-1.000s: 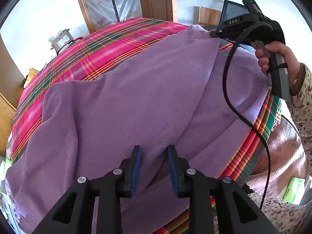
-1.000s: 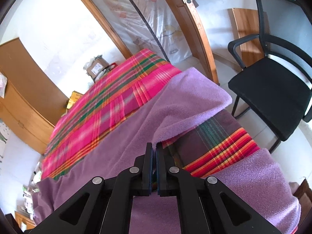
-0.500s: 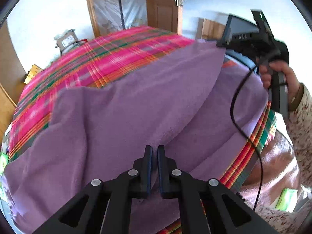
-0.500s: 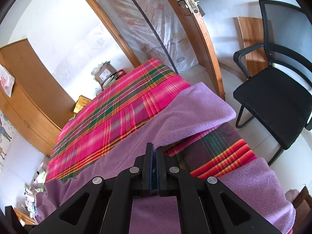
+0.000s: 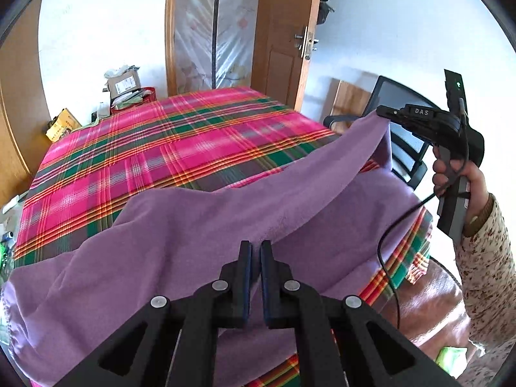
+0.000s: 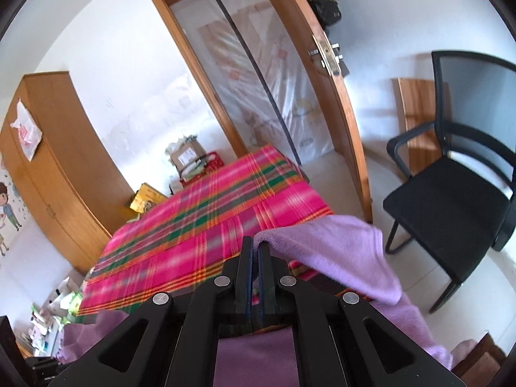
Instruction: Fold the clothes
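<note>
Left wrist: "DAS" on right claw [image 5: 382, 112]

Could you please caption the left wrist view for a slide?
Both grippers, left and right, lift a purple cloth off the plaid bed.

My black tongs [image 5: 253, 251] have blue pads. The cloth [image 5: 193, 235] is plain lilac, lying over a bedspread [image 5: 167, 148] checked in pink, green and orange. My sleeve [image 5: 483, 258] is cream with small dark flowers.

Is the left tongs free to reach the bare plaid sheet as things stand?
Probably not: the left tongs are shut on the purple cloth, which also lies between them and the plaid sheet.
</note>
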Motion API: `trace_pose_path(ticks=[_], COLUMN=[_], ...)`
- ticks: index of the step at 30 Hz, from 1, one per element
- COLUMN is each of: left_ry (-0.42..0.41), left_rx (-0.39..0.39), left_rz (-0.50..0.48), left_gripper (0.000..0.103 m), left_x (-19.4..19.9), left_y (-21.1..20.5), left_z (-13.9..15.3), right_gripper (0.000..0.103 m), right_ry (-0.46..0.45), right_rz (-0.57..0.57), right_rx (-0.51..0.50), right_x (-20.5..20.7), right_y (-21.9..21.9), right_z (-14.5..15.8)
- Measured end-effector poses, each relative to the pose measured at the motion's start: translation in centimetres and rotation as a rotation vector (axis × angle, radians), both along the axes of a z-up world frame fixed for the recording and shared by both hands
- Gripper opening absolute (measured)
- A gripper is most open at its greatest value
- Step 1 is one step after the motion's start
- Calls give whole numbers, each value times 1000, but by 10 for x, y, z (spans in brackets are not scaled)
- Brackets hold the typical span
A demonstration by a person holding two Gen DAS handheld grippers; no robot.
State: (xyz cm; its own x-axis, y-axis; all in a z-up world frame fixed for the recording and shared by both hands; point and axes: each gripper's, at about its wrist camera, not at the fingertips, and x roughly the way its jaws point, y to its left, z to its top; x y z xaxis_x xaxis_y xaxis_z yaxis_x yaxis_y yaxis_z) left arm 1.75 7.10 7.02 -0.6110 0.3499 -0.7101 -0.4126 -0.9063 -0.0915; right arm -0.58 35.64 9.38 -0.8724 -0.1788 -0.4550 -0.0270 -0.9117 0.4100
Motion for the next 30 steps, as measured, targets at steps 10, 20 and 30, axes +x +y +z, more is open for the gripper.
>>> trace_pose_path(ticks=[10,20,30], left_ry=[-14,-84,-160], left_rx=[18,6,-13], left_rz=[-47,-89,-97], left_gripper=[5,6,7], left_x=[14,26,34], left_y=[7,16,21], left_z=[-5,-31,-55], right_gripper=[3,3,3], right_ry=[-5,-101,-183], right_rz=[-36,-114,-146], right_rx=[54,2,2], right_x=[48,93,98], right_y=[13,35,36], right_z=[0,-50,-85])
